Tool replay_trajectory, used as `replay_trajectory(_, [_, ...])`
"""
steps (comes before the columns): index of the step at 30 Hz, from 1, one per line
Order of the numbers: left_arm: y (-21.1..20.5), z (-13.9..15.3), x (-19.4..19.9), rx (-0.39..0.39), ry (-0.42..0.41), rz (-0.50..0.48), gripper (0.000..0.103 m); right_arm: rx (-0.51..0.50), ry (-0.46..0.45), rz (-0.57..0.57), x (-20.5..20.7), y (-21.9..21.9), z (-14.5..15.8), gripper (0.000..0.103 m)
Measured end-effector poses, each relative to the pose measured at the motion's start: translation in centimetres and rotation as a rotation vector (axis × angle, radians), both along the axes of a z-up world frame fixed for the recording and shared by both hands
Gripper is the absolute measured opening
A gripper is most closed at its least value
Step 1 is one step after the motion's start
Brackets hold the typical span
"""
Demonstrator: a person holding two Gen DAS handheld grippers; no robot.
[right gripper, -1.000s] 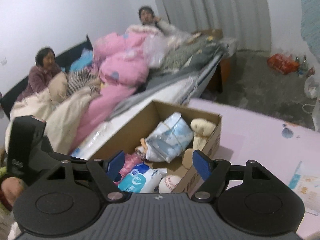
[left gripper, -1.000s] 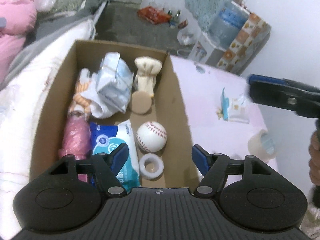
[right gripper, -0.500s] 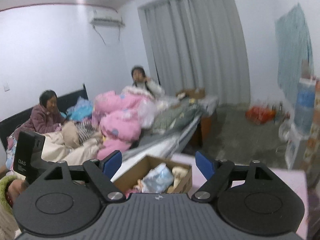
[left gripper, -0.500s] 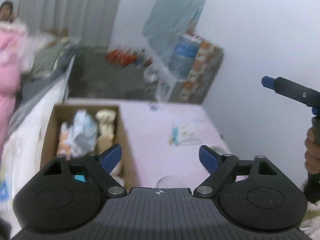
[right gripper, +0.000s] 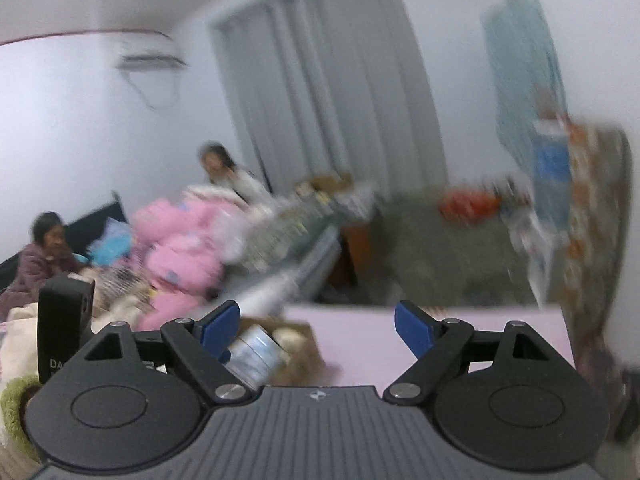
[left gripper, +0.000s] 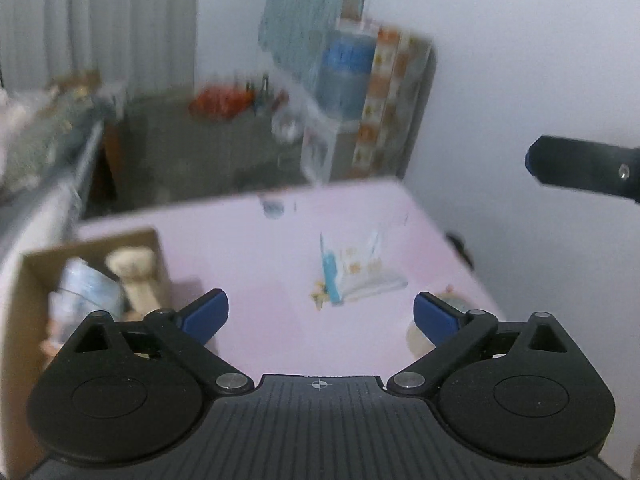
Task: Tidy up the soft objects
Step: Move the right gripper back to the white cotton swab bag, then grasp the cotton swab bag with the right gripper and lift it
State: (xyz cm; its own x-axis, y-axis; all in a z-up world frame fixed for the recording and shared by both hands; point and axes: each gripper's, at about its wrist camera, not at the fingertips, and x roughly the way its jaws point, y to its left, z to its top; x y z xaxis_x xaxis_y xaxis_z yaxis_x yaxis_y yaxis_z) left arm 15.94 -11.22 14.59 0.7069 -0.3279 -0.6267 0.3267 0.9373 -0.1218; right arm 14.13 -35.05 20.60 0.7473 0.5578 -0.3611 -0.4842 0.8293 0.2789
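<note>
A cardboard box [left gripper: 154, 246] sits at the left of the pink table [left gripper: 256, 264], holding a beige plush toy [left gripper: 136, 276] and a pale blue packet [left gripper: 88, 292]. The box also shows in the right wrist view [right gripper: 300, 364] low between the fingers. My left gripper [left gripper: 320, 314] is open and empty, held above the table. My right gripper [right gripper: 318, 326] is open and empty, raised high; it shows in the left wrist view [left gripper: 580, 166] at the right edge. A blue and white tissue pack [left gripper: 356, 280] lies on the table right of the box.
A roll of tape [left gripper: 424, 332] lies near the table's right front. A bed with pink bedding [right gripper: 176, 248] and two people stands to the left. A water jug [left gripper: 348, 76] on a stand is beyond the table. A white wall is at the right.
Both grippers have lifted and tilted up from the box, which now sits low and left in both views. Both stay open and empty. The views are blurred by motion.
</note>
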Motion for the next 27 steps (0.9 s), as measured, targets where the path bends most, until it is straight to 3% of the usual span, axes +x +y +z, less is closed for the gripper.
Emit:
replay_trajectory(4, [-3.1,-5.1,5.9,0.065,0.14,0.004,0.1,-0.015,0.149,-0.067,6.7,-1.5,-6.1,0.048])
replay_trajectory(8, [-4.7,-9.2,9.9,0.12,0.228,0.013,0.1,-0.008,0.32,-0.123,13.6,-3.4,-13.2,0.048])
replay_trajectory(15, [-4.4,-12.6,13.3,0.154,0.317,0.04,0.1,-0.057,0.515,-0.182,20.8,-4.3,-22.2,0.048])
replay_trajectory(18, [-3.9,-13.1,13.6,0.164,0.326,0.045,0.1,-0.071,0.552,-0.18,21.9,-3.9,-24.1,0.046])
replay_trajectory(20, [-3.8,-13.1,13.6,0.165,0.324,0.045,0.1,-0.077,0.563,-0.17,22.1,-3.8,-24.8,0.032])
replay_trajectory(21, [-3.7,-13.2,13.6,0.162,0.322,0.043,0.1,-0.069,0.554,-0.163,22.0,-3.8,-24.9,0.03])
replay_trajectory(23, [-3.6,-13.1,13.4,0.16,0.318,0.04,0.1,-0.05,0.545,-0.147,22.1,-4.3,-24.9,0.014])
replay_trajectory(27, [-3.6,-12.3,12.9,0.149,0.302,0.039,0.099,-0.05,0.492,-0.132,20.6,-4.3,-23.4,0.007])
